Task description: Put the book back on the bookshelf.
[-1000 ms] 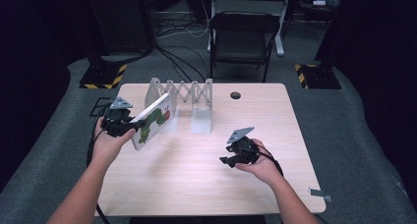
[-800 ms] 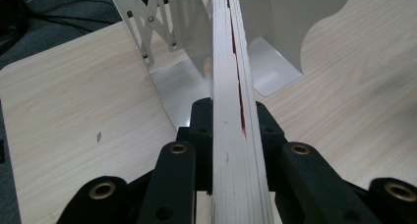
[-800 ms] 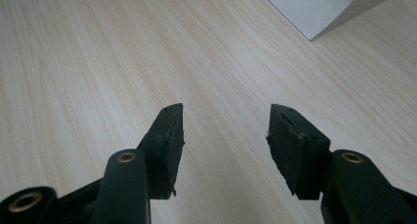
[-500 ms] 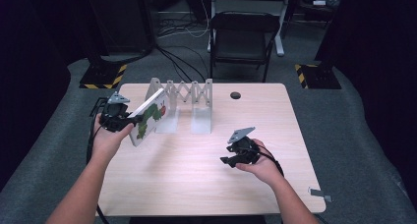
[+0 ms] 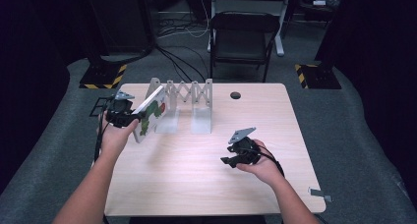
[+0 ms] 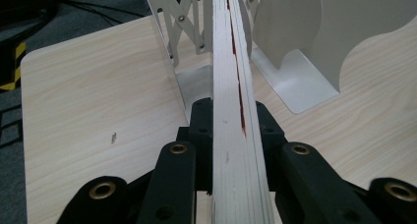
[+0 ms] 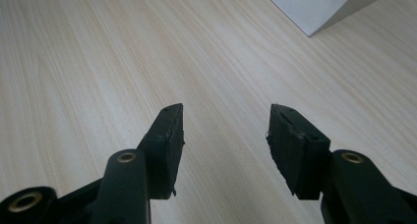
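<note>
So the picture book (image 5: 150, 115) is pinched edge-on in the left gripper (image 5: 129, 117), tilted, around 10 o'clock on the table (image 5: 196, 184), right at the near left end of the white folding rack (image 5: 183, 97). In the left gripper view its far end is cut off, so can't tell if it touches the rack. Cover art is blurry, something green and red. Right gripper (image 7: 223, 128) sits at 4 o'clock, jaws apart, empty.
</note>
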A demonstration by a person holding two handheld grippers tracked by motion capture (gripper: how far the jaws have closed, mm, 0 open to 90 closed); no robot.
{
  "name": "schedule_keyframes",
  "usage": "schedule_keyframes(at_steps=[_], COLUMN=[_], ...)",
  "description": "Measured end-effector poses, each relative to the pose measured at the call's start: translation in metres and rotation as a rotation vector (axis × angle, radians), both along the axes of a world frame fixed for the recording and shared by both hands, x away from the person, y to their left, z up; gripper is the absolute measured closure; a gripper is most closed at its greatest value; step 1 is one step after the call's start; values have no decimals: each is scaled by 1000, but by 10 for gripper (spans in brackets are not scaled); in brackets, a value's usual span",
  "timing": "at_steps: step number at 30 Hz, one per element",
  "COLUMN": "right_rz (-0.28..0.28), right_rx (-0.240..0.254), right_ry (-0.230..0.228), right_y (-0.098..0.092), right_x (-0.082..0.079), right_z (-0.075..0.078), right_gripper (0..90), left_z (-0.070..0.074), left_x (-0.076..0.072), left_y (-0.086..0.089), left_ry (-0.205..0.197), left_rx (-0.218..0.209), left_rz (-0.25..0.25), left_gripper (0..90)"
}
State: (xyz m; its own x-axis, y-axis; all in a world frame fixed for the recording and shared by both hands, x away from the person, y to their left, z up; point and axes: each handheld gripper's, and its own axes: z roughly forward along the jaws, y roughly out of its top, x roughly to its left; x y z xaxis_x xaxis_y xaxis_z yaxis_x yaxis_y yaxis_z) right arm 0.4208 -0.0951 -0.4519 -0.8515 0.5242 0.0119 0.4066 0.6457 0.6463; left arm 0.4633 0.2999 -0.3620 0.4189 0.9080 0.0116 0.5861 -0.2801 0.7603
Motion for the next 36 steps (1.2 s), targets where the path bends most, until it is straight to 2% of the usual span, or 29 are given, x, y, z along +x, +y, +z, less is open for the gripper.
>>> schedule_keyframes(at_steps=[3, 17, 19, 23, 26, 30, 36], right_rz=[-1, -4, -6, -5, -6, -7, 2], right_rx=[1, 4, 5, 7, 8, 9, 8], right_ry=[0, 0, 0, 2, 3, 5, 6], right_y=[-1, -3, -3, -3, -3, -3, -2], right_x=[0, -1, -1, -2, -2, -2, -2], right_z=[0, 0, 0, 0, 0, -1, -2], right_gripper=[477, 477, 477, 477, 477, 477, 477], left_z=[-2, -8, -10, -13, -16, -19, -26], left_x=[3, 14, 15, 18, 20, 22, 26], left_y=[-2, -9, -10, -13, -15, -17, -20], left_ry=[7, -6, -3, 2, -2, -3, -6], left_rx=[2, 1, -9, 3, -9, 5, 4], left_rz=[7, 40, 43, 45, 57, 64, 84], left_gripper=[757, 757, 757, 757, 757, 757, 757])
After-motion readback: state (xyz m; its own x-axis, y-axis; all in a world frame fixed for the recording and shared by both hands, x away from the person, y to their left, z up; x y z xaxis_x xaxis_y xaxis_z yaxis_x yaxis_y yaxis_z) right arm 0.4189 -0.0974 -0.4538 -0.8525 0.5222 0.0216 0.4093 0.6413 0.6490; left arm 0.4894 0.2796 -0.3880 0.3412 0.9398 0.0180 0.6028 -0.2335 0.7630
